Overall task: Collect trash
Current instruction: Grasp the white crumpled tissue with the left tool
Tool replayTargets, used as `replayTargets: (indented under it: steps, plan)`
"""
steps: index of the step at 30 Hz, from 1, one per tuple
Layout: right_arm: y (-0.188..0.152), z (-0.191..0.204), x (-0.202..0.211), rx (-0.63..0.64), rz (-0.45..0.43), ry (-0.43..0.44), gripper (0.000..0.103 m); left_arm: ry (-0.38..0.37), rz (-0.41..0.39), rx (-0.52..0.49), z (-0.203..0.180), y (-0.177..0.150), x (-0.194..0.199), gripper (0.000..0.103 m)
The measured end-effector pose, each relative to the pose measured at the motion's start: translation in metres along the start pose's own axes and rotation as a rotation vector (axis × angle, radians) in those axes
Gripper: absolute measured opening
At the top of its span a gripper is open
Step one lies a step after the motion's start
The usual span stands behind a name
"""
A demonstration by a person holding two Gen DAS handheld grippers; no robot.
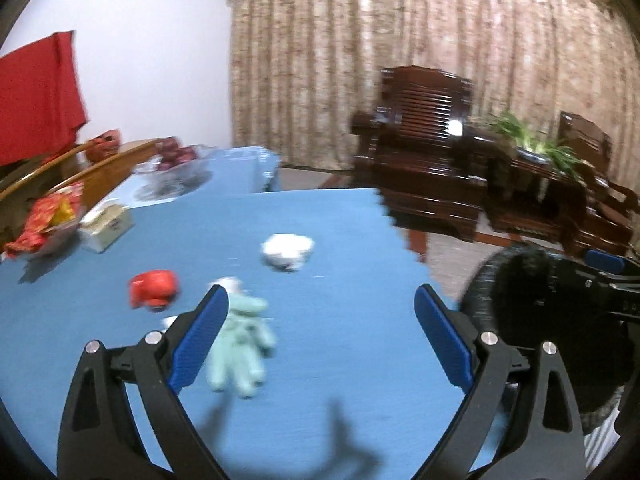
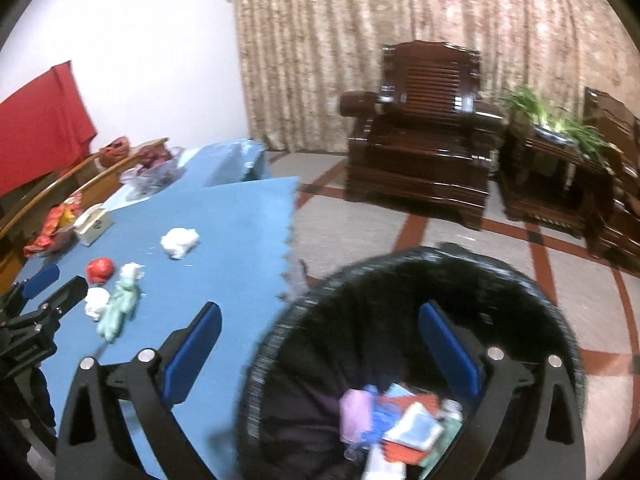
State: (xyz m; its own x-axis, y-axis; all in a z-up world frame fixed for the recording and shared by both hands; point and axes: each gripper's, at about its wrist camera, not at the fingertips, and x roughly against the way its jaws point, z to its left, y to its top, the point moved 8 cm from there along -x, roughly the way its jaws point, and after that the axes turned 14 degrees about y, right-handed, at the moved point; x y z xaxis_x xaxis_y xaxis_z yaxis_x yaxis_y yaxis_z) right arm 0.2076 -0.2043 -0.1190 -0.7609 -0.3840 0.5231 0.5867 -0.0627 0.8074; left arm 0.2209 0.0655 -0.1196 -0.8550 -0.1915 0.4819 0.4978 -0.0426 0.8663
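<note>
Left tongs [image 1: 320, 312] wide open, holding nothing, up over the blue cloth-covered worktop [image 1: 344, 236]. Right tongs [image 2: 320, 324] wide open too, empty, over the round black bin with a black bag inside [image 2: 400, 280], beside the worktop's edge.

On the worktop, four bits of trash:
- crumpled white paper ball [image 1: 287, 251], farthest out, alone
- scrunched red wrapper [image 1: 154, 289], off to the left
- pale green crumpled glove-like scrap [image 1: 240, 344], just beside the left tongs' left blue pad [image 1: 200, 340]
- small white wad [image 2: 96, 302], touching the green scrap, near the red wrapper

Down in the bin, a heap of colourful paper and wrappers [image 2: 400, 420]: purple, blue, red, white.

Far left on the worktop, a small cream box [image 1: 106, 226] next to a glass bowl with red packets [image 1: 48, 220].
</note>
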Motion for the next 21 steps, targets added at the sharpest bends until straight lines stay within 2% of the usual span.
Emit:
replayTargets:
  steps: [5, 9, 12, 15, 21]
  plan:
    - [0.004, 0.039, -0.031, 0.043, 0.005, 0.064, 0.097, 0.097, 0.025, 0.042, 0.055, -0.008, -0.015, 0.091]
    - [0.005, 0.066, -0.055, 0.074, 0.013, 0.099, 0.097, 0.152, 0.055, 0.061, 0.084, -0.016, -0.033, 0.091]
    - [0.004, 0.080, -0.072, 0.090, 0.025, 0.114, 0.097, 0.183, 0.097, 0.068, 0.097, -0.024, -0.052, 0.091]
    - [0.002, 0.092, -0.088, 0.104, 0.037, 0.130, 0.097, 0.192, 0.143, 0.074, 0.102, -0.034, -0.070, 0.082]
    - [-0.002, 0.107, -0.112, 0.132, 0.063, 0.150, 0.097, 0.197, 0.216, 0.074, 0.106, -0.052, -0.098, 0.080]
